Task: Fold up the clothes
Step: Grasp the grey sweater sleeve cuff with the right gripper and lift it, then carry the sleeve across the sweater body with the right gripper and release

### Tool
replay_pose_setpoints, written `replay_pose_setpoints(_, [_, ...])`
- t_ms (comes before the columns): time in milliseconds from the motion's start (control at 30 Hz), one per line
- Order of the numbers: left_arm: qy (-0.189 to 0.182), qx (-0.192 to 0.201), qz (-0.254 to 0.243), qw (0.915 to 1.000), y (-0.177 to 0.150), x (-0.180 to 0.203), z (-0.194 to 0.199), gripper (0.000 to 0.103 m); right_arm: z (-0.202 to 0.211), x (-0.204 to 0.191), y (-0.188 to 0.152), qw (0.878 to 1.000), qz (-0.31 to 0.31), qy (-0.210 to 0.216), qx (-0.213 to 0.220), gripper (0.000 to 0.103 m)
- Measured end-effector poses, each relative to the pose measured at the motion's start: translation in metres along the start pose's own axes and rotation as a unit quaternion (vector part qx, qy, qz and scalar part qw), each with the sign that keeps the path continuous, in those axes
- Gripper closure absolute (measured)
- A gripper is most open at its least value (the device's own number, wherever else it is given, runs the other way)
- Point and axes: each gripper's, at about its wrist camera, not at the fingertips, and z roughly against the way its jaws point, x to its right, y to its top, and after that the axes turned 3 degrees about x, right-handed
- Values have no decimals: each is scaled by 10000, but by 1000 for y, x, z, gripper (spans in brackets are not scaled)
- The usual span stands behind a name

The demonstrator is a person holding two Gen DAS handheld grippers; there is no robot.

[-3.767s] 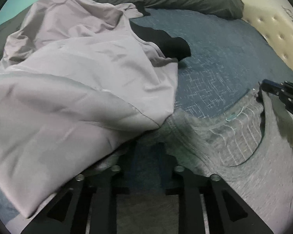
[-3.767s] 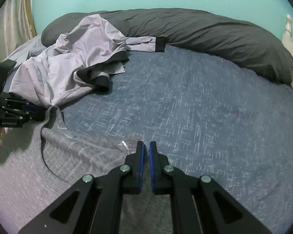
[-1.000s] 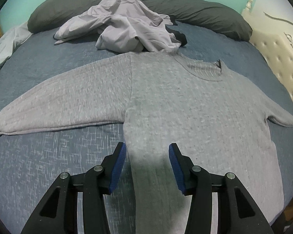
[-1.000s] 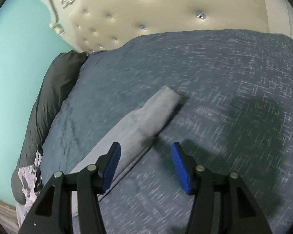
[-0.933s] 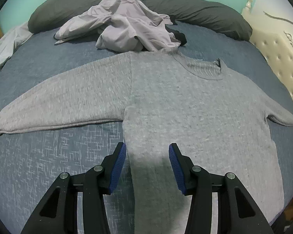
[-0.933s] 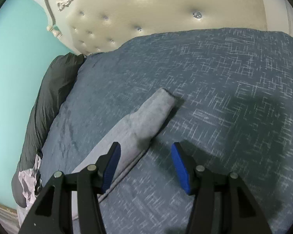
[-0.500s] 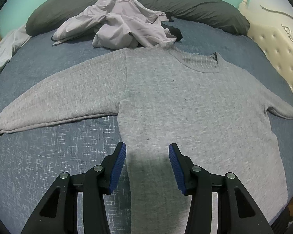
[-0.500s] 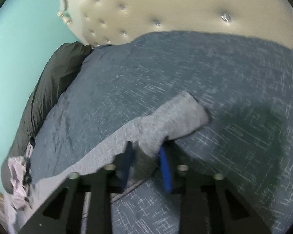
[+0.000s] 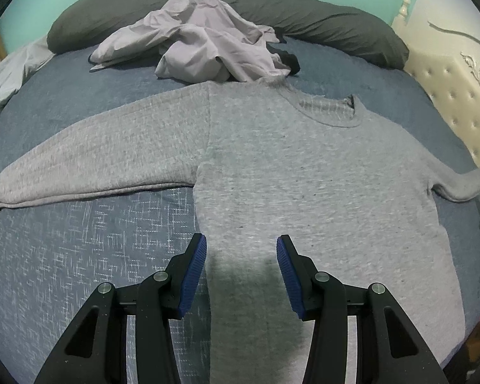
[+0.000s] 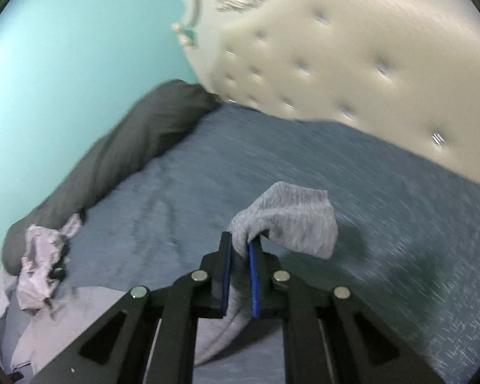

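Observation:
A grey sweater (image 9: 288, 166) lies flat and face up on the blue bed (image 9: 80, 243), sleeves spread to both sides. My left gripper (image 9: 240, 256) is open and empty, hovering over the sweater's lower left hem area. My right gripper (image 10: 240, 249) is shut on the cuff end of the sweater's right sleeve (image 10: 288, 220) and holds it lifted above the bed; the cuff flops over to the right of the fingers. In the left wrist view that sleeve end (image 9: 470, 182) rises at the far right edge.
A crumpled lilac garment (image 9: 201, 51) lies beyond the sweater's collar, against a long dark grey pillow (image 9: 320, 25). A cream tufted headboard (image 10: 352, 57) borders the bed on the right. A pale cloth (image 9: 6, 73) lies at the far left edge.
My right gripper closed on the sweater's right sleeve cuff and lifted it off the bed. My left gripper stayed open and drifted slightly over the sweater's lower part.

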Motion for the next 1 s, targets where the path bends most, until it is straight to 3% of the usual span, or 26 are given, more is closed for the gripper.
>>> replay_pose_setpoints(233, [-302, 207, 279, 9989, -4, -5, 30, 53, 37, -132, 19, 9907, 1043, 867, 65, 94])
replay_pose_setpoints(367, [-498, 311, 354, 9976, -9, -8, 49, 53, 62, -223, 11, 9771, 1605, 1394, -26, 94])
replay_pose_setpoints(467, [-610, 380, 344, 9968, -15, -8, 62, 53, 84, -297, -9, 9597, 2097, 1867, -95, 94])
replay_pose_setpoints(600, [-805, 492, 427, 9946, -23, -13, 81, 53, 105, -382, -64, 9310, 2824, 2286, -351, 94])
replay_pose_setpoints(700, [-951, 542, 580, 9923, -32, -21, 90, 53, 112, -436, -133, 9042, 3419, 2449, -738, 94])
replay_pose_setpoints(900, [-1119, 569, 726, 9894, -52, -31, 99, 53, 108, -490, -278, 8547, 4246, 2566, -1527, 94])
replay_pose_setpoints(1000, [-1202, 521, 803, 9881, -61, -36, 99, 53, 101, -491, -334, 8410, 4433, 2519, -1809, 94])
